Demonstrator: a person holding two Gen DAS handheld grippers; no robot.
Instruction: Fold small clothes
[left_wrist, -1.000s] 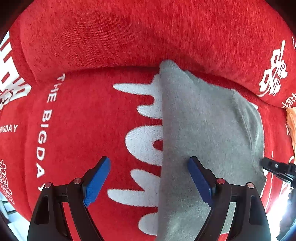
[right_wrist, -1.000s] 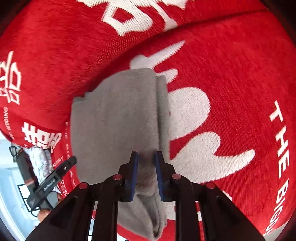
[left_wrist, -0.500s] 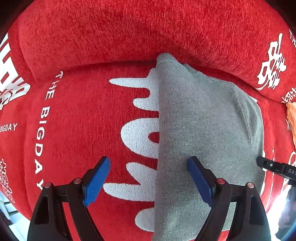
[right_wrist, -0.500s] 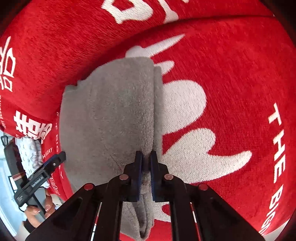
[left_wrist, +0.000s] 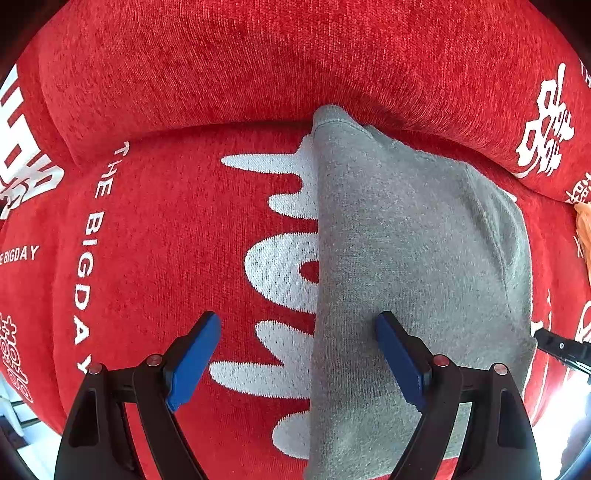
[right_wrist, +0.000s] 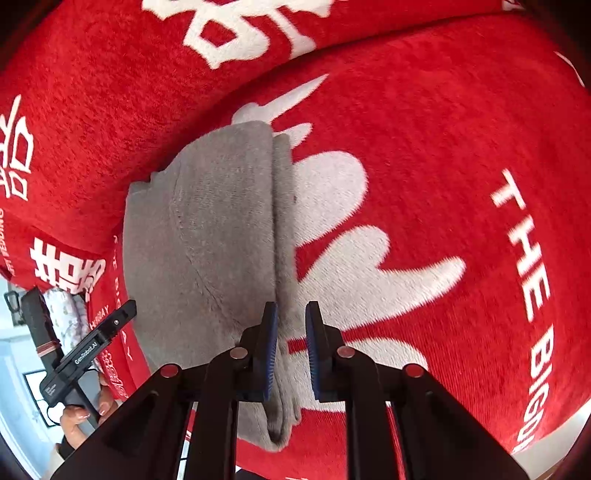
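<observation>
A grey garment (left_wrist: 406, 240) lies folded lengthwise on a red blanket (left_wrist: 166, 240). My left gripper (left_wrist: 297, 321) points down, open wide, straddling the garment's long left edge: one blue pad hangs over the blanket, the other over grey cloth, and neither touches it. In the right wrist view the grey garment (right_wrist: 214, 229) shows its doubled fold edge running toward me. My right gripper (right_wrist: 291, 308) has its jaws opening narrowly, with that fold edge lying loose between the blue pads and a gap on the right side.
The red blanket (right_wrist: 424, 166) with white lettering covers a cushioned seat and rises into a backrest behind. An orange cloth (left_wrist: 583, 229) peeks in at the right edge. A hand (right_wrist: 81, 410) holds the left gripper's handle (right_wrist: 92, 347) at lower left.
The right gripper's pads closed on the garment's fold edge, then parted again, leaving the edge loose between them. The left gripper kept still and open; the garment lies a little flatter.
</observation>
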